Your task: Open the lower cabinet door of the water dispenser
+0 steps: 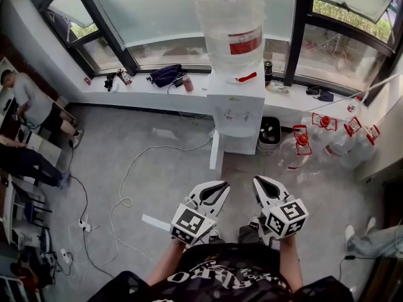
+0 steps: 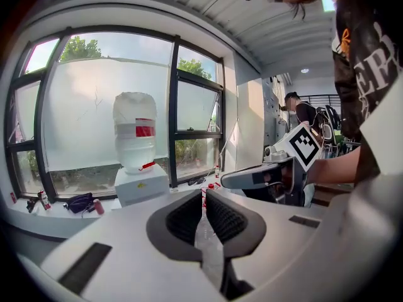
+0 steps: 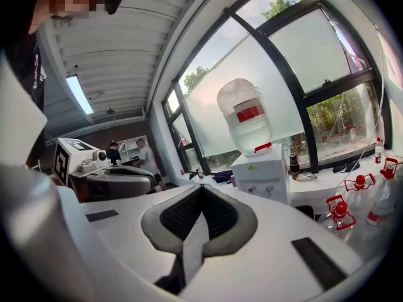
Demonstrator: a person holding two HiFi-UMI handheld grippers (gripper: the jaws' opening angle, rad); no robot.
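Little writing could be read: the big inverted bottle (image 1: pixel 230 27) wore a red label whose print was too small to make out, a small yellow sticker sat on the face of the water dispenser (image 1: pixel 238 102), and the white lettering on the person's black shirt showed only in fragments. Each gripper's cube bore black-and-white square markers. The dispenser was a white box standing against the window sill (image 1: pixel 145 93) at the far side of the grey floor, well away from both grippers, with two taps on its front. Its lower cabinet door (image 1: pixel 215 150) appeared swung out from the lower left corner, a narrow white panel seen nearly edge-on. A black bin (image 1: pixel 271 134) stood just beside the dispenser on its right. Further right, four spare water bottles (image 1: pixel 324 131) with red handles were clustered on the floor. On the sill lay one dark bag (image 1: pixel 165 75) and one red can (image 1: pixel 187 83). A white cable (image 1: pixel 126 181) trailed over the floor. The left gripper (image 1: pixel 217 187) had its jaws drawn together to a thin slit with nothing between them, and the right gripper (image 1: pixel 263 184) had its jaws pressed together, also empty. Both were held side by side, low in the head view, pointing toward the dispenser. Two people (image 1: pixel 28 99) were at the left edge.
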